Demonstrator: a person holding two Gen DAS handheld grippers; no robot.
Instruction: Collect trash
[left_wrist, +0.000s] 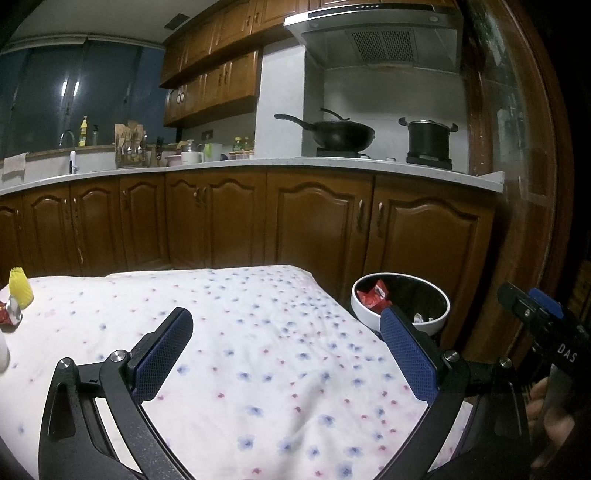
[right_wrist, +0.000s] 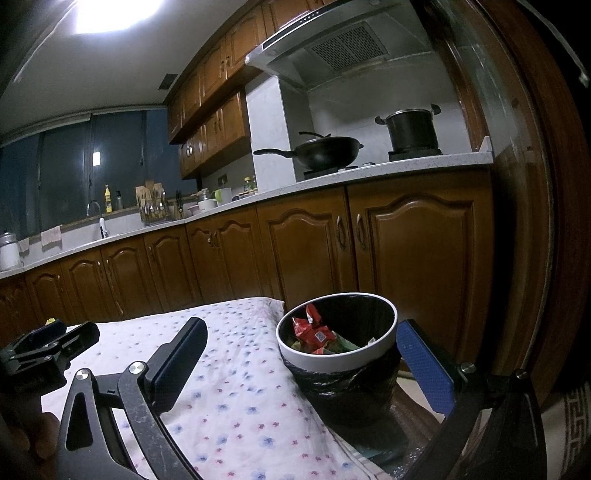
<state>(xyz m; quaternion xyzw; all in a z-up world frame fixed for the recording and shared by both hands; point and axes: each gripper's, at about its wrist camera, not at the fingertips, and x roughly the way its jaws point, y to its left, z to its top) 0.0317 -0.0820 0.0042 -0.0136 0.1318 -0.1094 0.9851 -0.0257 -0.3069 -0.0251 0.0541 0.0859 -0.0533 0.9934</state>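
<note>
A white-rimmed trash bin (left_wrist: 400, 308) (right_wrist: 334, 352) with a black liner stands just off the right end of the floral-cloth table (left_wrist: 236, 332) (right_wrist: 229, 369). Red wrappers (right_wrist: 314, 334) (left_wrist: 375, 295) and other scraps lie inside it. My left gripper (left_wrist: 286, 325) hovers open over the cloth with nothing between its fingers. My right gripper (right_wrist: 301, 338) is open too, empty, with the bin between its fingertips' line of sight. At the table's far left lie a yellow foam piece (left_wrist: 20, 288) and a red-and-silver wrapper (left_wrist: 9, 314).
Brown kitchen cabinets (left_wrist: 258, 218) run behind the table under a pale counter with a wok (left_wrist: 332, 133) and a pot (left_wrist: 428, 138). A wooden door frame (left_wrist: 517, 184) stands at the right. The other gripper (left_wrist: 535, 321) (right_wrist: 40, 343) shows at each view's edge.
</note>
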